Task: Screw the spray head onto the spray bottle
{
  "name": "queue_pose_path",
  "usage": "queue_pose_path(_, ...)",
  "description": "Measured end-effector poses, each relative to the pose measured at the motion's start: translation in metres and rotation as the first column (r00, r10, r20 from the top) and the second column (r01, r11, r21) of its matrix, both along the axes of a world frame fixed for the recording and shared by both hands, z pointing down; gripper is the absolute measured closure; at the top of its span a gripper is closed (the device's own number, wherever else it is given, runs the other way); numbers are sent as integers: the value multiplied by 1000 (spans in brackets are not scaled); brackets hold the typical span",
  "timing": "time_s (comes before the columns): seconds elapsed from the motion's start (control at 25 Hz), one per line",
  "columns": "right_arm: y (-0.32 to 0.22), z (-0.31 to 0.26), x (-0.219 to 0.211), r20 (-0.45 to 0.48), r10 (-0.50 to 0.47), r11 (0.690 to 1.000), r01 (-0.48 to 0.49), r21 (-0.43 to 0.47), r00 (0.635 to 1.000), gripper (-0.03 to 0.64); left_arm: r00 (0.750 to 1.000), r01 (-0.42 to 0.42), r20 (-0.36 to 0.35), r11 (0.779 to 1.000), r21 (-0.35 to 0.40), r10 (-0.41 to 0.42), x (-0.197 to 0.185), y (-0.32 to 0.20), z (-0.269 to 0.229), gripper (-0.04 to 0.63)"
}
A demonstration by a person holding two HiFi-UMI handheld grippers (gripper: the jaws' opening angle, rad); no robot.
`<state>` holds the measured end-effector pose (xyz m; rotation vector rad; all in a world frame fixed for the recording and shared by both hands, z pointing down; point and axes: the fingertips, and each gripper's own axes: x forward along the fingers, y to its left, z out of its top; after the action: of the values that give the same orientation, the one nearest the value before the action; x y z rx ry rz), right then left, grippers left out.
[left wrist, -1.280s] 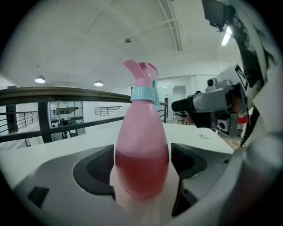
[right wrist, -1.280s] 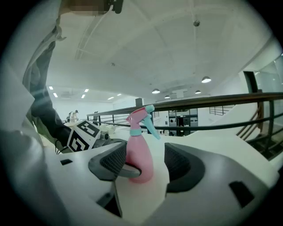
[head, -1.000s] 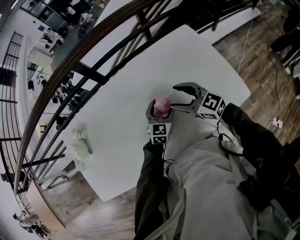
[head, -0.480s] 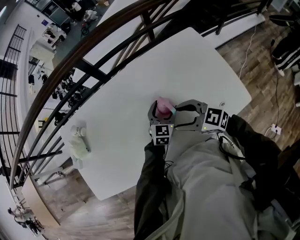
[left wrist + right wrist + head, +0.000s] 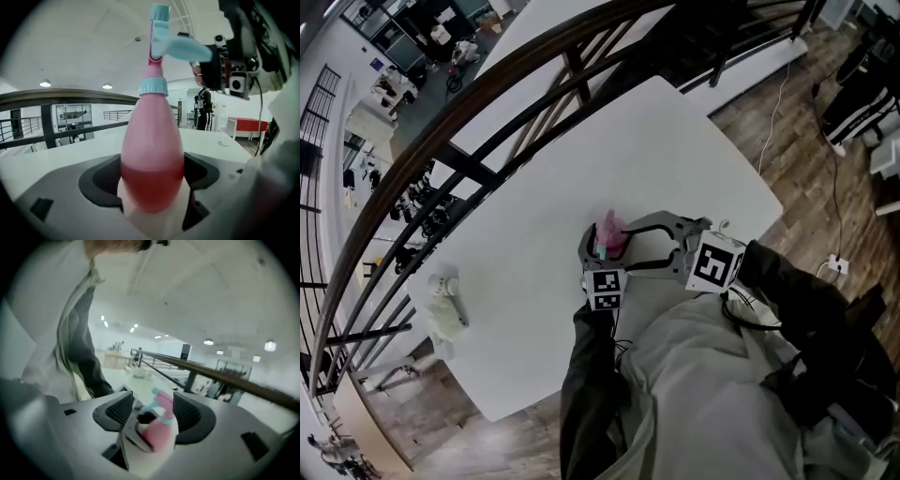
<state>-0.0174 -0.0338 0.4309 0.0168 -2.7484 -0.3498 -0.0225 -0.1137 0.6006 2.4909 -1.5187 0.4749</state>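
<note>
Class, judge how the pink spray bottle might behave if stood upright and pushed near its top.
Probably tippy: the spray bottle is tall, narrowing to a spray head jutting sideways. Liquid seemingly fills only its lower part, likely adding weight low and steadying it.

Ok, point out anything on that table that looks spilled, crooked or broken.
Nothing stands out. The pink bottle stands upright in the left claw, its blue spray head sits straight on the neck, and the white table shows no spill. A pale crumpled thing lies near the table's edge, too small to identify.
</note>
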Motion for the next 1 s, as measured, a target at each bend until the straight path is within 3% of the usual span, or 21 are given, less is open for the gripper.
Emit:
queue_pose_path(0.08,-21,4,3,-81,67,957,-42,286,994,352,1000,-10,-1,1000,2,10,4,-3,-2,201)
queue_pose_path(0.12,-28,10,-1,-127,67,932,-17,362,990,346,1000,-12,-1,1000,2,12,5,-4,-2,201)
queue_pose_path(0.2,-33,25,-17,-202,16,915,67,398,979,316,1000,-9,2,1000,1,9,5,-6,-2,201)
queue_pose_path(0.36,-38,37,-55,-280,-50,893,168,417,959,316,1000,-11,11,1000,2,11,6,-4,0,201)
queue_pose_path(0.52,-57,44,-79,-323,-30,947,130,294,946,318,1000,-22,4,1000,0,22,8,-4,5,201)
queue_pose_path(0.6,-69,48,-76,-353,12,983,53,175,935,325,1000,-24,-1,1000,-4,24,8,-4,6,201)
queue_pose_path(0.68,-77,48,-67,-352,40,999,-32,31,935,337,1000,-26,-3,1000,-10,26,8,-3,7,201)
queue_pose_path(0.88,-66,31,-33,-226,24,956,-89,-281,974,368,999,-30,-18,1000,-8,30,11,-4,10,201)
queue_pose_path(1.0,-46,35,-8,-262,-6,932,-89,-351,965,373,1000,-27,-13,1000,4,27,11,-6,7,201)
